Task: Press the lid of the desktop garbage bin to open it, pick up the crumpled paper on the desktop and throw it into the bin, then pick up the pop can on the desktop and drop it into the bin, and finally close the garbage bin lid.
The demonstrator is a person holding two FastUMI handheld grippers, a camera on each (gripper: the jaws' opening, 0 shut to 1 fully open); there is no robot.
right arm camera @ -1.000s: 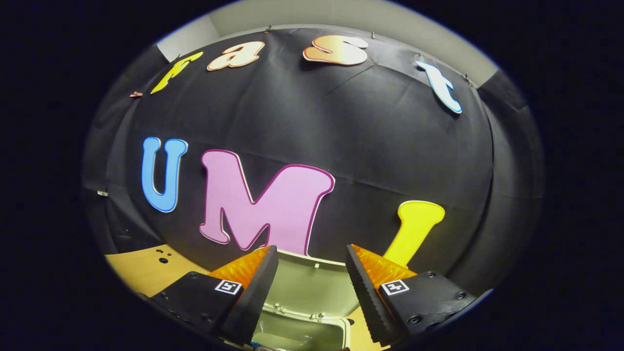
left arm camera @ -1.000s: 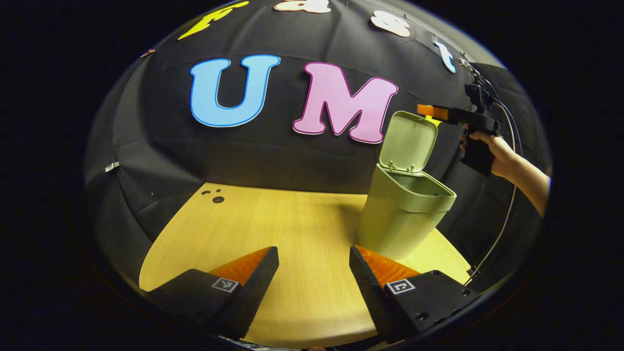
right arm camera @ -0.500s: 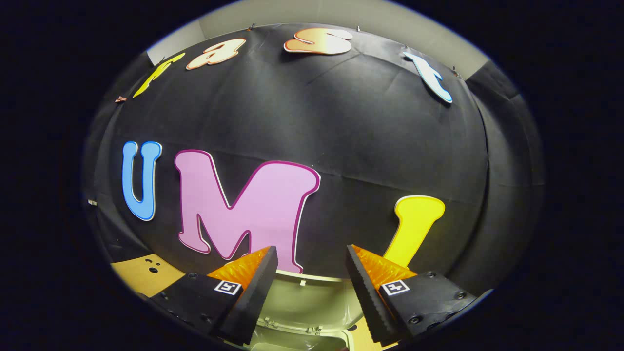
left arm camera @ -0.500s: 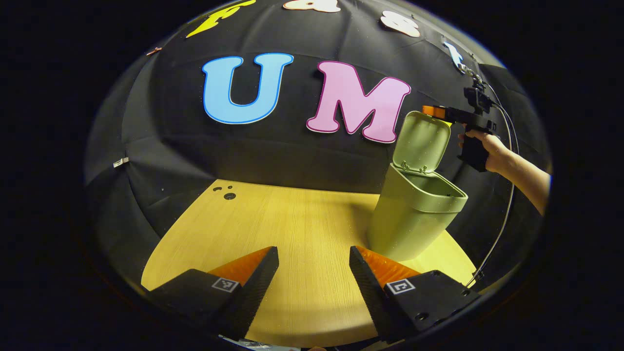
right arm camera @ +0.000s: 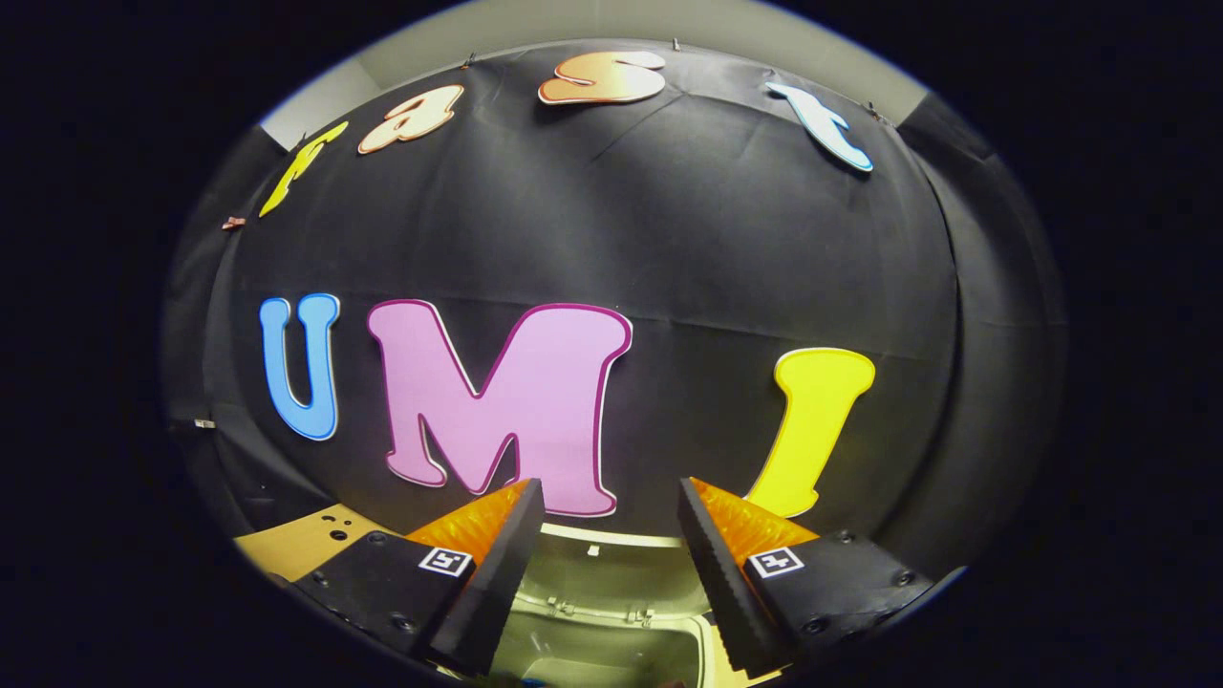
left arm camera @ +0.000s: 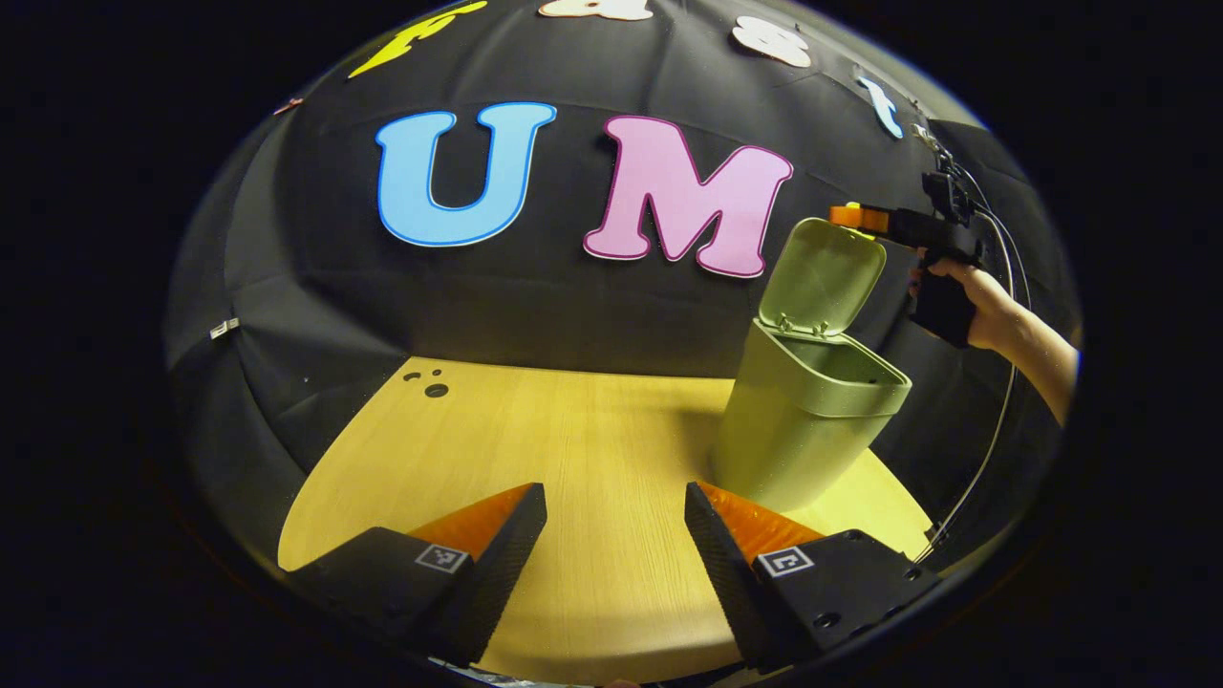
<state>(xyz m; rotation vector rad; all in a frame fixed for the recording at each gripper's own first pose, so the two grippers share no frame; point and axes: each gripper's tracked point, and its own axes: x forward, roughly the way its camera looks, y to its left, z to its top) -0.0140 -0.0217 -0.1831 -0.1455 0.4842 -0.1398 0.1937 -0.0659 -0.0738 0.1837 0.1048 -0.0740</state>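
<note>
A pale green desktop bin (left arm camera: 798, 435) stands at the right of the wooden table (left arm camera: 573, 449), its lid (left arm camera: 826, 277) swung up and open. My right gripper (left arm camera: 853, 218), held by a hand (left arm camera: 984, 306), hovers at the lid's top edge, above the bin. In the right gripper view that gripper (right arm camera: 607, 506) is open with nothing between its fingers, looking over the raised lid (right arm camera: 607, 573) and the bin's mouth (right arm camera: 611, 655). My left gripper (left arm camera: 611, 511) is open and empty, low over the table's near edge, left of the bin.
Small holes (left arm camera: 430, 384) mark the table's far left corner. A cable (left arm camera: 984, 449) hangs from the right gripper down past the table's right edge. The black cloth wall closes the back.
The right gripper's view has shifted slightly, the lid and bin mouth now sitting a bit higher between its fingers. The left gripper has swayed a little sideways. Both stay open.
</note>
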